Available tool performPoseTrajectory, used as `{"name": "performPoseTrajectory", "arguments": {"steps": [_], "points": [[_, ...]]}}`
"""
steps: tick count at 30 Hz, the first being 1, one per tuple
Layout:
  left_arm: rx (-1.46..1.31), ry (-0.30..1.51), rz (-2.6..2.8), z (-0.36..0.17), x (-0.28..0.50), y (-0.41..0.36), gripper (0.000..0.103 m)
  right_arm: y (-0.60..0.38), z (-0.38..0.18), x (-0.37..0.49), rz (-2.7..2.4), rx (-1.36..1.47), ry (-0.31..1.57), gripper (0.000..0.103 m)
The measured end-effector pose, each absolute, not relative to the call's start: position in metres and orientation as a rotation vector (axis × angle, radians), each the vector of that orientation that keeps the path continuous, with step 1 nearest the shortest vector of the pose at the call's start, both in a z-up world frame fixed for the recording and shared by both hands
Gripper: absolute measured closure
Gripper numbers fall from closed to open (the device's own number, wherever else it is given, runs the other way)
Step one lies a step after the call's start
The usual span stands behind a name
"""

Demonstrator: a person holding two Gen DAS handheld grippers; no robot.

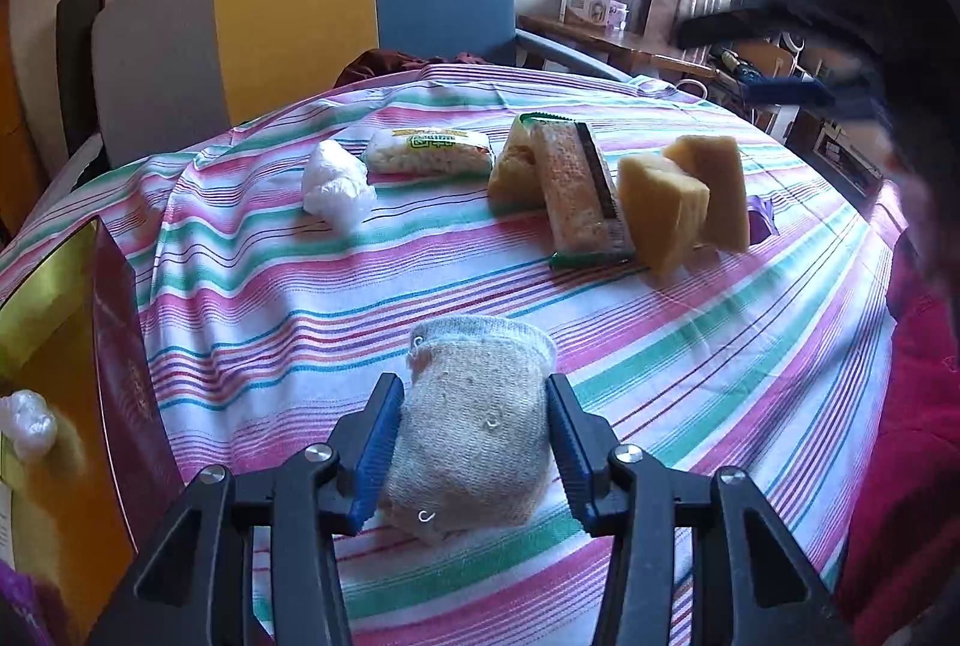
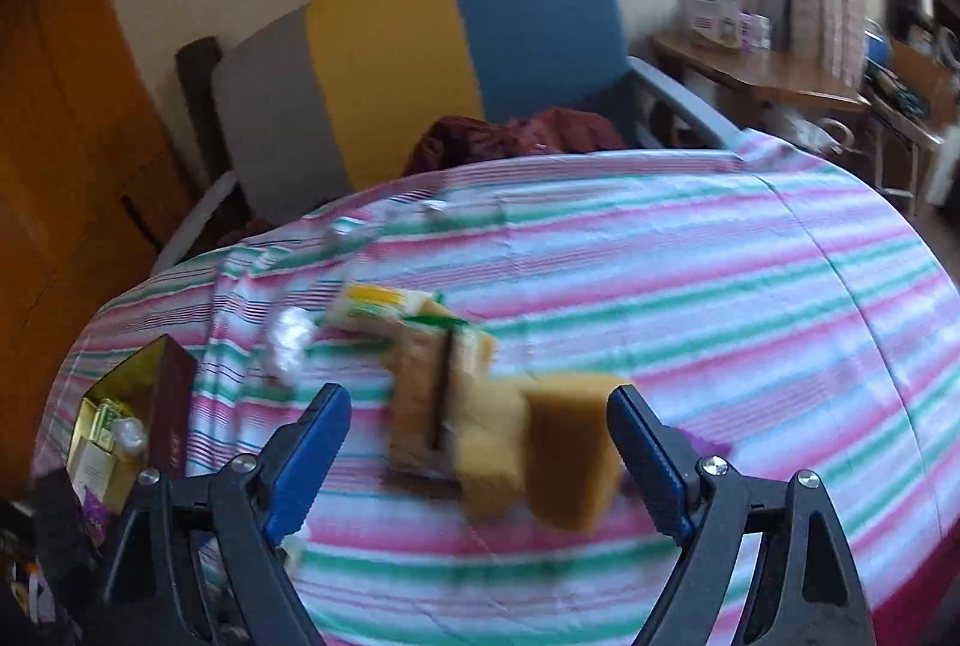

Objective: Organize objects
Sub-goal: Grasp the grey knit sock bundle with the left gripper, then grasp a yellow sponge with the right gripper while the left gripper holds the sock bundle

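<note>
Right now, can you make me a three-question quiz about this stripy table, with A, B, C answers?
1. Where is the beige sock?
A. Between the fingers of the left gripper
B. Inside the box
C. On the chair

2. How many yellow sponges are on the tablecloth?
A. One
B. Three
C. Six

3. What is the right gripper doing?
A. Squeezing a snack bar
B. Holding the sock
C. Open, holding nothing

Answers:
1. A: in the left wrist view the blue pads sit on either side of the sock, touching it.
2. B: one sponge leans behind the snack bar and two stand to its right.
3. C: in the right wrist view its jaws are wide apart, with the sponges beyond them and nothing gripped.
</note>
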State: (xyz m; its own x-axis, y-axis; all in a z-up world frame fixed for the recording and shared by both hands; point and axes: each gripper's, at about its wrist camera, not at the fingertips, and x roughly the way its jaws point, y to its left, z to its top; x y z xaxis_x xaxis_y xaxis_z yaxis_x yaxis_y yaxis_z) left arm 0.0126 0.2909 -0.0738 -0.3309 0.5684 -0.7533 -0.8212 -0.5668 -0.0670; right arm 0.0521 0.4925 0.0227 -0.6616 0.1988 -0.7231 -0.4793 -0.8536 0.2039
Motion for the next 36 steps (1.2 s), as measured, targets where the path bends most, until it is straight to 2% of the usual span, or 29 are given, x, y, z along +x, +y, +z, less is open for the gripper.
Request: {"name": "performPoseTrajectory", "arguments": {"steps": [6,11,14,20,31,33,35,36], "points": [[-0.969,0.390,1.986,-0.074,0.012,0.287,0.055,0.503,-0.011,-0.033,2.415,-1.256,0.490,0.015],[-0.978,0.374,1.980,-0.073,0.015,0.272,0.055,0.492,-0.045,-0.053,2.512,-1.459,0.656,0.018],[-0.986,0.362,1.979,-0.071,0.019,0.262,0.055,0.472,-0.044,-0.044,2.655,-1.524,0.830,0.018],[-0.978,0.391,1.974,-0.068,0.030,0.253,0.055,0.453,-0.042,-0.009,2.669,-1.525,0.879,0.019],[-0.969,0.407,1.995,-0.074,0.037,0.251,0.055,0.504,-0.025,0.103,2.425,-1.293,0.729,0.020],[-0.967,0.411,1.998,-0.075,0.035,0.252,0.055,0.520,-0.029,0.109,2.366,-1.247,0.761,0.024],[-0.966,0.414,2.001,-0.075,0.036,0.253,0.055,0.533,-0.033,0.115,2.325,-1.181,0.808,0.035],[-0.965,0.414,2.002,-0.075,0.037,0.253,0.055,0.538,-0.036,0.117,2.311,-1.156,0.826,0.044]]}}
